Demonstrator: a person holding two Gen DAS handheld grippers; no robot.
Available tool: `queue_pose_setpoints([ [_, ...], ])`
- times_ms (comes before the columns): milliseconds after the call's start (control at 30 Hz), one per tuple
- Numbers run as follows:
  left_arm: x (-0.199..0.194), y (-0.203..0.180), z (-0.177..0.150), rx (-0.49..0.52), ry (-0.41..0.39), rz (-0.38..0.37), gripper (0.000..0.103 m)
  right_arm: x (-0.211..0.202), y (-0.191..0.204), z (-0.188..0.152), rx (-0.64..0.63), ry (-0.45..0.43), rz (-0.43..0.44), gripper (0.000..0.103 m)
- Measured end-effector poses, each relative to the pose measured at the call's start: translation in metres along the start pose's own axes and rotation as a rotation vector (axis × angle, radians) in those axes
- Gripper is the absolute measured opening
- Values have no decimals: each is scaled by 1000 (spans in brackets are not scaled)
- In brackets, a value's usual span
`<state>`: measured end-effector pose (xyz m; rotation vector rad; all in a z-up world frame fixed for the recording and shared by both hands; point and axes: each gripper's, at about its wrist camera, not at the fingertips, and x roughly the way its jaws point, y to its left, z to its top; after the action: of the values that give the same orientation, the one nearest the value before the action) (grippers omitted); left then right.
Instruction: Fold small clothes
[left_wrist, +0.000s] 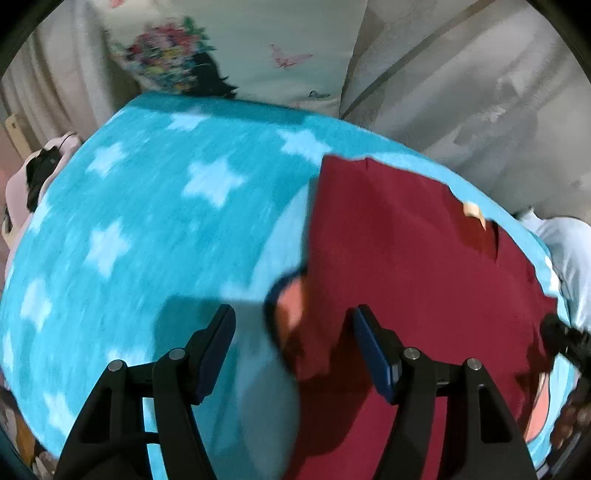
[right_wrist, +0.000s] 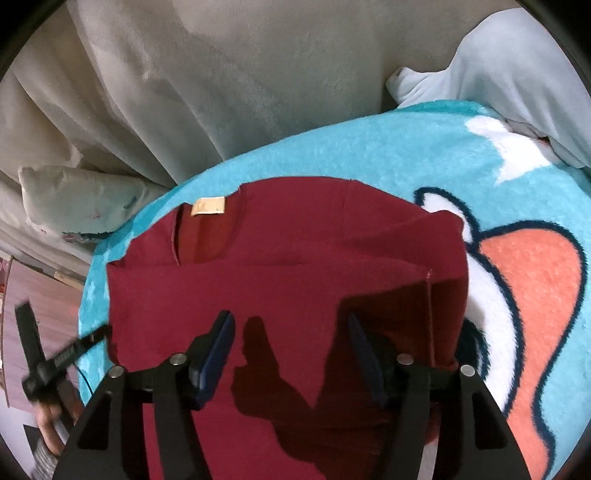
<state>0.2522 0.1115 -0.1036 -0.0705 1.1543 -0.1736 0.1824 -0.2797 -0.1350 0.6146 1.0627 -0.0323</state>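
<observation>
1. Pale curtains (right_wrist: 155, 92) and a flowered pillow (left_wrist: 166, 55) are seen behind a bed covered by a turquoise blanket (left_wrist: 147, 229) with white stars and a cartoon figure.
2. At the left of the left wrist view, a wide stretch of bare blanket is left free, with room for laying out or sliding cloth; only a pinkish item with a dark object (left_wrist: 40, 173) lies at the far left rim.
3. The left claw (left_wrist: 293, 321) is held open above the left edge of the red shirt (right_wrist: 288, 280); nothing is gripped, and its pads are not seen pressing the cloth.
4. The red shirt is spread flat on the blanket, neckline and tan label (right_wrist: 208, 206) toward the curtains, with its right sleeve seemingly folded inward.
5. The right claw (right_wrist: 290, 332) is held open over the shirt's middle, with nothing between its pads.
6. At the right, pale blue cloth (right_wrist: 517, 66) is piled at the blanket's edge, so less free room is offered there.
7. Risks, as judged: the plush blanket could be pinched together with the shirt's edge if a claw is lowered too deep; the folded sleeve could be dragged open if the shirt is pulled unevenly; the view is blurred, so the edge could be missed.
</observation>
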Motion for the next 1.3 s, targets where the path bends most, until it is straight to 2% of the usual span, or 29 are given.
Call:
queue_pose_setpoints([
  [33,-7,3,-12,-10,2,4,65,-5,1,-2,-2,-5,13,57],
  [233,-34,18,-80,-88,20,17,65,-37,6,-50,-78,22,126,56],
  [333,-43,23,-117,-147,42,13,65,-38,-4,-79,-96,92,172,56],
  [433,-42,25,-146,-186,81,40,65,-28,-20,-105,-92,180,209,56],
  [467,-45,24,-153,-187,66,47,65,-26,-26,-113,-85,196,235,56],
  [500,-48,22,-158,-179,59,56,65,-31,-32,-121,-87,176,264,56],
  [600,-52,17,-170,-150,69,69,65,-39,-40,-135,-87,189,289,56],
  [767,-56,21,-181,-128,78,35,65,-52,-57,-162,-5,207,327,56],
  [933,-61,27,-188,-77,72,-9,65,-70,-60,-189,26,174,298,56],
  [1133,-78,57,-199,-101,65,-106,65,-83,-44,-211,53,121,183,56],
  [1267,-78,79,-204,-100,67,-117,65,-95,-41,-220,87,65,115,57],
  [1300,-77,81,-205,-100,73,-123,65,-98,-42,-224,102,50,68,58],
])
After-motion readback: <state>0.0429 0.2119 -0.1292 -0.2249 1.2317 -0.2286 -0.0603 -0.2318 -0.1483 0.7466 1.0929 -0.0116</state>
